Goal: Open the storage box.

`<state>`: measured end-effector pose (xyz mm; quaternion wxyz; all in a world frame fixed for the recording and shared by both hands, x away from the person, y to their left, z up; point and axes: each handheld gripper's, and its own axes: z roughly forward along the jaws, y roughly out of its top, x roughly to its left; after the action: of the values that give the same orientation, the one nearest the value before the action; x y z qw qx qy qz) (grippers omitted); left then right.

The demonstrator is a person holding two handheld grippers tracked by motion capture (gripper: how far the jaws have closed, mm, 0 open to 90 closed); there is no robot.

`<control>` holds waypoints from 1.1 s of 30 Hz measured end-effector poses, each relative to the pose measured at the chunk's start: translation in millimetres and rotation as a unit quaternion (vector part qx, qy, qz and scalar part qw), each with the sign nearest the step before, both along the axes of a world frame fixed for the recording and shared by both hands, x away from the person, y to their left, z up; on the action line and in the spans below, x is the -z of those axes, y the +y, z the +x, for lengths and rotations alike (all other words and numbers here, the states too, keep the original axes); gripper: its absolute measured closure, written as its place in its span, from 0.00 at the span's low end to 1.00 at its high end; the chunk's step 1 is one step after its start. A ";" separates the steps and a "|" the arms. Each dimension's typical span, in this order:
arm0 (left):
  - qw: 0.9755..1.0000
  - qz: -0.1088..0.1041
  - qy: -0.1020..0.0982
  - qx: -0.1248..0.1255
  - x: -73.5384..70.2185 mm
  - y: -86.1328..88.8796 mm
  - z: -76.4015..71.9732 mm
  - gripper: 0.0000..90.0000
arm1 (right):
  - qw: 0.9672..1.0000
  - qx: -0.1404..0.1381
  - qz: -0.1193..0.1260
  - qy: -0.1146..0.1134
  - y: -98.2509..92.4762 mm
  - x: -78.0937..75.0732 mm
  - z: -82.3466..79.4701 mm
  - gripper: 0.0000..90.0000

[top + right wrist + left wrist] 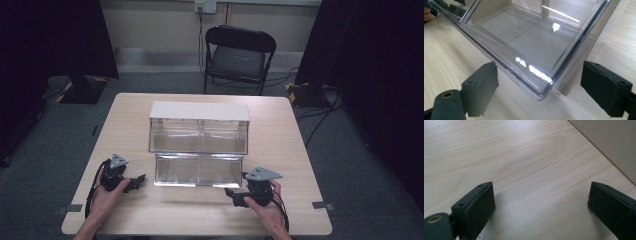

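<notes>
A clear plastic drawer unit (199, 112) with a white top stands mid-table. Its lower drawer (197, 171) is pulled out toward me and holds nothing. My left gripper (138, 181) rests on the table left of the drawer, pointing right. In its own view the left gripper (541, 200) is open over bare wood. My right gripper (230, 193) sits at the drawer's front right corner, pointing left. In the right gripper view the drawer (529, 42) has its near corner just ahead of the open right gripper (539, 83), and the jaws do not touch it.
The wooden table (200, 212) has bare room in front of and beside the unit. A beige panel (614, 142) fills the far right of the left gripper view. A black folding chair (237, 55) stands behind the table. Cables lie on the floor.
</notes>
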<state>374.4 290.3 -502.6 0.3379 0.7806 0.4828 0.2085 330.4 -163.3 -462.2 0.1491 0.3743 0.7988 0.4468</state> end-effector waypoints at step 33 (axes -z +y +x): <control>1.000 -0.004 0.000 -0.002 0.3 -0.4 -0.3 0.07 | 1.000 -0.012 0.025 0.000 -0.8 -4.9 -3.6 0.15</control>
<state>374.1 289.9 -502.9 0.3404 0.7785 0.4849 0.2074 326.7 -164.0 -457.2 0.1348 0.3683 0.7917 0.4683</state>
